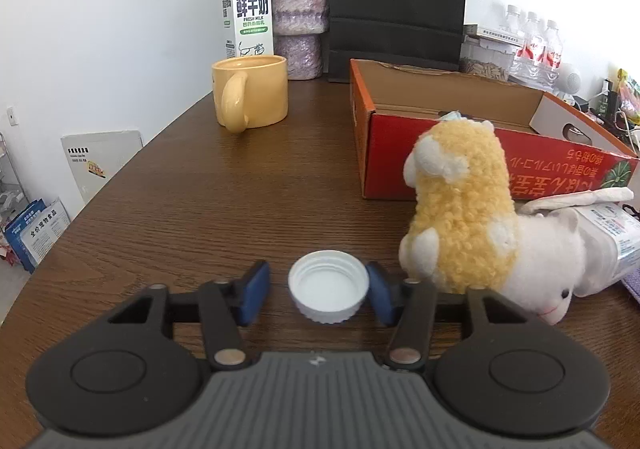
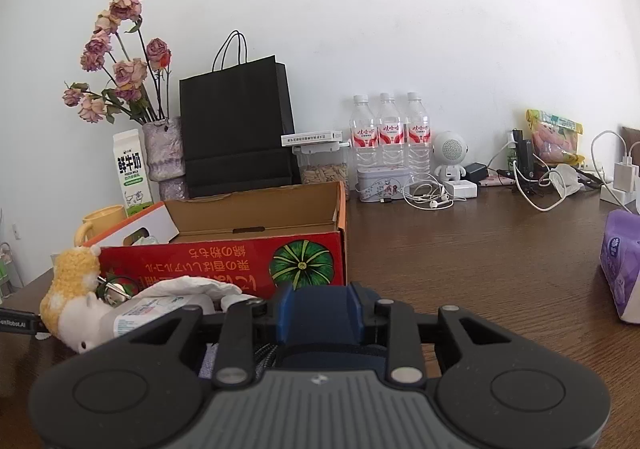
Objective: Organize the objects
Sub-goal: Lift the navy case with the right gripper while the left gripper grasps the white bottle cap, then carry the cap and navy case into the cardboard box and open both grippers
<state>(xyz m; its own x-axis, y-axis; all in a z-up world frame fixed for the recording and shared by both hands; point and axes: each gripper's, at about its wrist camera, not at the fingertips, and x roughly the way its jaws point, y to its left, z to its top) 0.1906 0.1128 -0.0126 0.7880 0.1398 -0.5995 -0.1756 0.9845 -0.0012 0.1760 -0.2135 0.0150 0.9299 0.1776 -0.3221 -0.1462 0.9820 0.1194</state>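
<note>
We've got the left gripper (image 1: 317, 293) w/ jaws spread around a white cap (image 1: 328, 291) that lies open side up on the table (image 1: 200, 209), near its front edge. Right pad touches the cap's rim, left pad stands apart w/ a gap, so no pinch yet. Cap is round, no long axis to line up; it sits dead centre btwn the pads. Left hand is the nearer one. Right gripper (image 2: 322, 313) is pinching something dark blue. Beyond the cap, the plush toy (image 1: 464, 217), then the red box (image 1: 440, 153), prob the drop spot.
</note>
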